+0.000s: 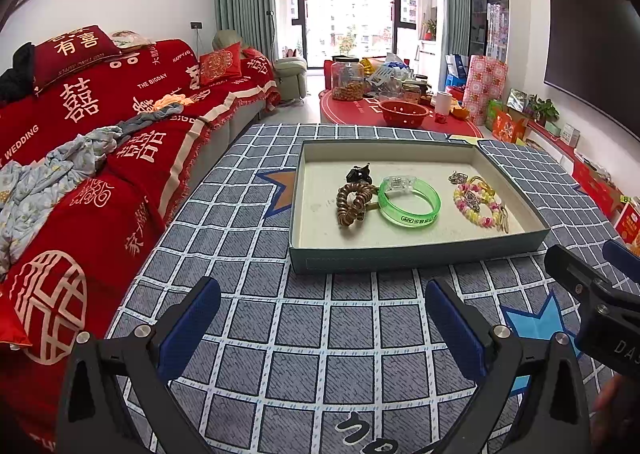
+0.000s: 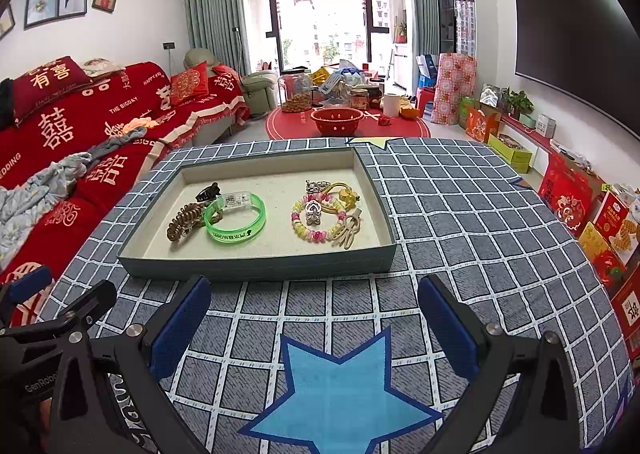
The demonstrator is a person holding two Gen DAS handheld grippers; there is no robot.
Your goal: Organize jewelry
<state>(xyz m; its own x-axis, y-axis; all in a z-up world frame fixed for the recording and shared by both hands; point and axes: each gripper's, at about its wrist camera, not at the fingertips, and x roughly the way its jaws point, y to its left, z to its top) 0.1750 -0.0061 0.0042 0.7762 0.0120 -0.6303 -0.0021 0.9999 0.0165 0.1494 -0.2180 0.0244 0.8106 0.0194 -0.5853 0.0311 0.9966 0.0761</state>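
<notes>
Both grippers, left gripper and right gripper, hover with jaws spread wide, holding nothing. All the jewelry, green bangle and beaded bracelet included, lies in the tray on the tabletop: sorted already, or awaiting sorting.

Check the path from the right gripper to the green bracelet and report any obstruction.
Only the tray's near wall stands between the open right gripper and the green bracelet. The brown coil hair tie touches the bracelet's left side.
</notes>
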